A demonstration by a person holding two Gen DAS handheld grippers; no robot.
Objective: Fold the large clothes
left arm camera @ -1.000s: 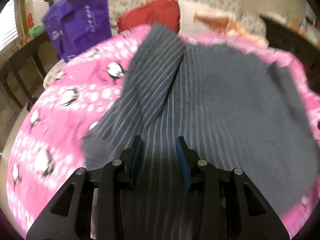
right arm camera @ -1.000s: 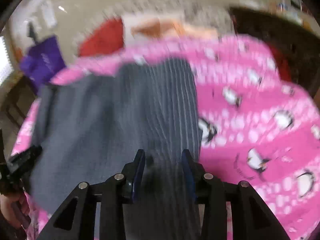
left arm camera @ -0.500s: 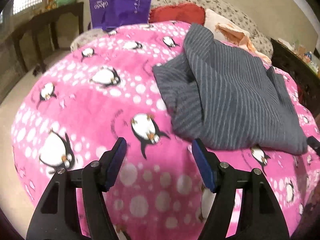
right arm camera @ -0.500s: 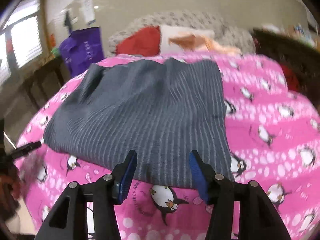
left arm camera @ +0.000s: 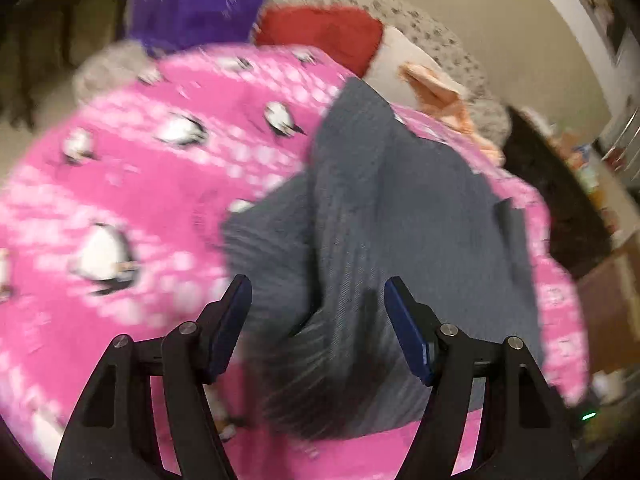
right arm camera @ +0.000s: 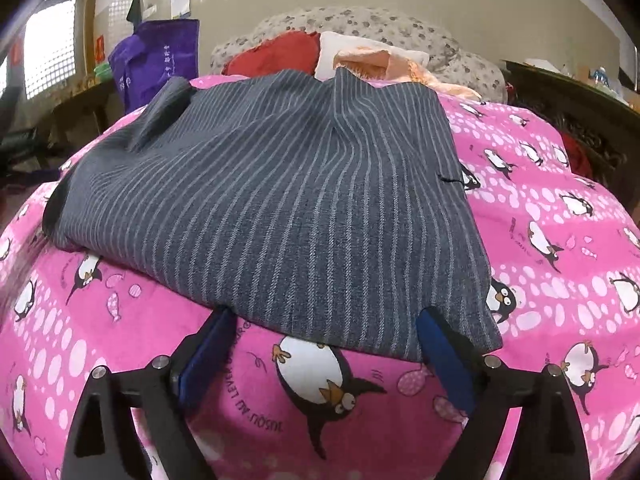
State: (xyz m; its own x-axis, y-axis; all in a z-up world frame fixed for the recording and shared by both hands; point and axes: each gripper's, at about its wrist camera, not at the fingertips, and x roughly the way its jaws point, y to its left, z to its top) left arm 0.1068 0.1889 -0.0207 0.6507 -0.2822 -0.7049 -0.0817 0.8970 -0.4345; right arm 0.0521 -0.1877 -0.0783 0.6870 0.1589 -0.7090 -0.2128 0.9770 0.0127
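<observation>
A grey pinstriped garment (right arm camera: 288, 200) lies folded on a pink penguin blanket (right arm camera: 560, 240). In the right wrist view my right gripper (right arm camera: 326, 316) is open, its blue fingertips at the garment's near edge, partly under the hem. In the blurred left wrist view the same garment (left arm camera: 400, 220) lies rumpled on the blanket (left arm camera: 120, 200). My left gripper (left arm camera: 318, 292) is open and empty, just over the garment's near left part.
A purple bag (right arm camera: 160, 60) stands at the far left beside a dark table (right arm camera: 80, 104). Red (right arm camera: 280, 56), white and peach pillows (right arm camera: 380, 60) lie at the bed's head. Dark furniture (right arm camera: 580, 112) lines the right side.
My left gripper has swung right from over bare blanket to over the garment's near edge. My right gripper has opened wider and moved up to the hem.
</observation>
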